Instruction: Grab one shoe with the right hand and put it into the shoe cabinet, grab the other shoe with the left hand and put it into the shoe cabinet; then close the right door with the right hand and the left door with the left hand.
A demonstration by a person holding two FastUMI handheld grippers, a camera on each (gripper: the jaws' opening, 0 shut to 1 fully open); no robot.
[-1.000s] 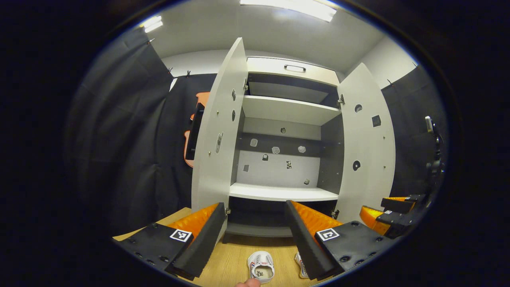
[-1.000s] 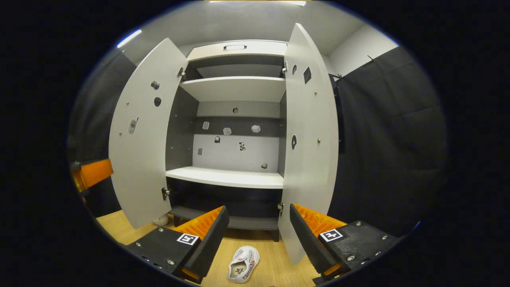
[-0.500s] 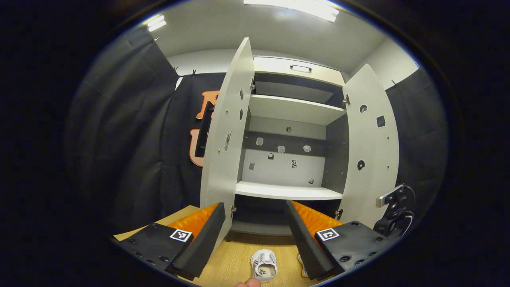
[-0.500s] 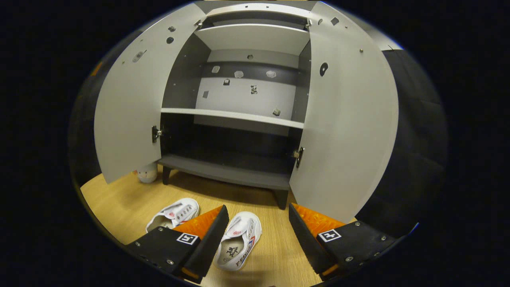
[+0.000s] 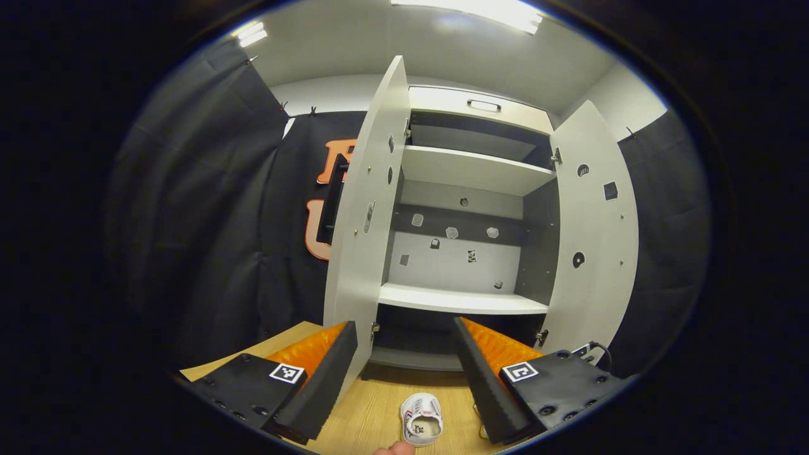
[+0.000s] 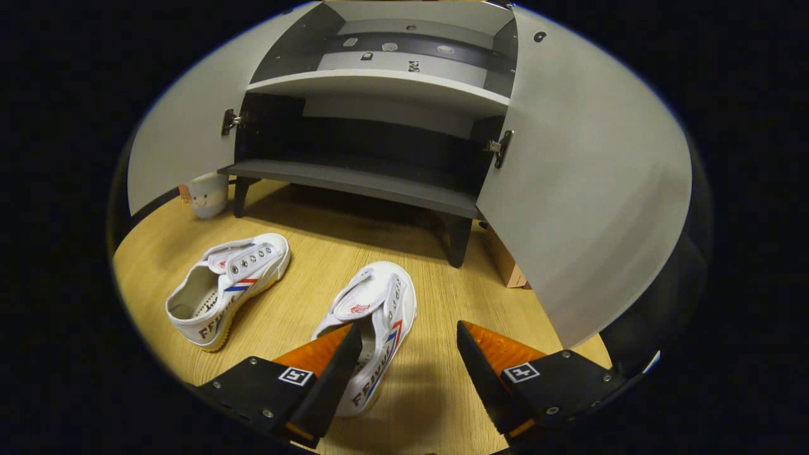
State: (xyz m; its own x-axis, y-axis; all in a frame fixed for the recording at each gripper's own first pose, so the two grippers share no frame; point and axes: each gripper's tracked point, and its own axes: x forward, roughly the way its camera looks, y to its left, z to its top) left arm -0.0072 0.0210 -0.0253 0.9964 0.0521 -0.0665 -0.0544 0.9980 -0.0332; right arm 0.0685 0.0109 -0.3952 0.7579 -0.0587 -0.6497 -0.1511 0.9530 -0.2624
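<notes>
White canvas shoes lie on the wooden floor (image 6: pixel 436 284) in front of the shoe cabinet (image 6: pixel 379 183), both of its doors standing wide. In the right gripper view, my right gripper (image 6: pixel 409 354) hangs low with its jaws spread apart and nothing between them; the near shoe (image 6: pixel 379 309) lies under its left finger, toe toward the cabinet. The other shoe (image 6: pixel 224 284) rests to the left of it, well apart, also toe toward the cabinet. A small white cup with a face (image 6: pixel 207 194) sits by the cabinet's left leg, and a cardboard box (image 6: pixel 505 265) peeks from behind the right door (image 6: pixel 588 183). In the left gripper view, my left gripper (image 5: pixel 404 354) is held higher, jaws spread and empty, facing the shelves between the left door (image 5: pixel 366 208) and the right one, with one shoe (image 5: pixel 422 426) on the floor below.
</notes>
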